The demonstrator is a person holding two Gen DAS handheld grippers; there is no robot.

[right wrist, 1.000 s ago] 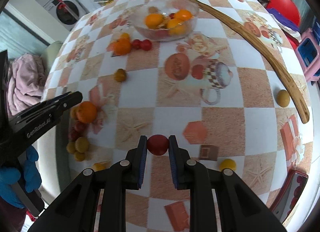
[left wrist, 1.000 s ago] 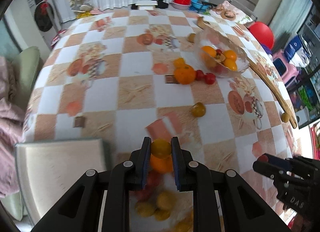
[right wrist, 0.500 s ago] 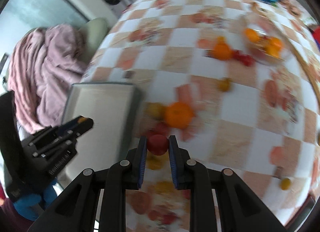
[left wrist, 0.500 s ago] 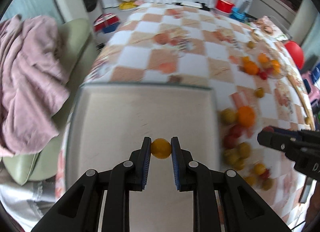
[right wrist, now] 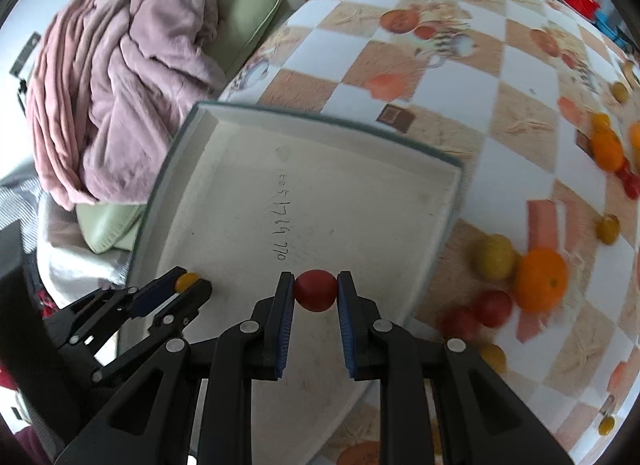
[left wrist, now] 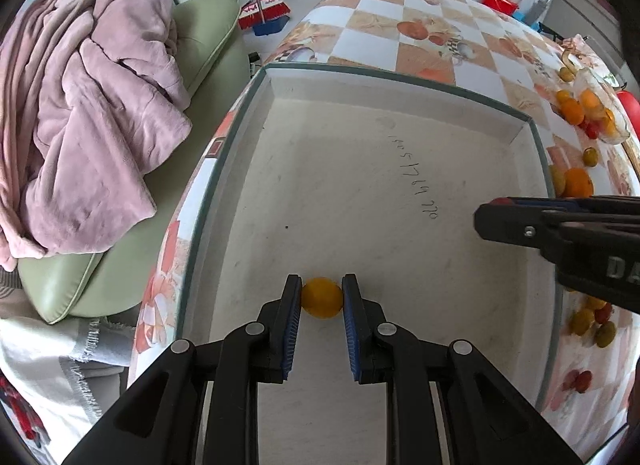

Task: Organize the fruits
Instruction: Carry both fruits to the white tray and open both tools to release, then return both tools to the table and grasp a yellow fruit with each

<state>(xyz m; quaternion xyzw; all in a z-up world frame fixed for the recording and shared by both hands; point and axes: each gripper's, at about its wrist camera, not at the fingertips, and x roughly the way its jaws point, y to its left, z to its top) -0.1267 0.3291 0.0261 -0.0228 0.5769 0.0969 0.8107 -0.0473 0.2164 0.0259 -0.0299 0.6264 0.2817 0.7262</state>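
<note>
My left gripper (left wrist: 321, 297) is shut on a small yellow fruit (left wrist: 322, 297) and holds it over the near part of the pale empty tray (left wrist: 392, 77). My right gripper (right wrist: 316, 291) is shut on a small red fruit (right wrist: 316, 291) over the same tray (right wrist: 320, 119), to the right of the left gripper (right wrist: 188, 283). It shows in the left wrist view (left wrist: 500, 209) at the tray's right edge. Loose fruits lie right of the tray: an orange (right wrist: 540, 279), a yellow fruit (right wrist: 496, 257) and red ones (right wrist: 494, 307).
A glass bowl (left wrist: 600, 105) with oranges stands far right on the checked tablecloth (left wrist: 420, 49). More small fruits (left wrist: 592, 321) lie past the tray's right rim. A green sofa cushion (left wrist: 200, 37) with a pink blanket (left wrist: 88, 113) lies left of the table.
Both grippers have swung left from the loose fruits to over the tray, each still holding its fruit. The right gripper is now above the tray instead of the tablecloth.
</note>
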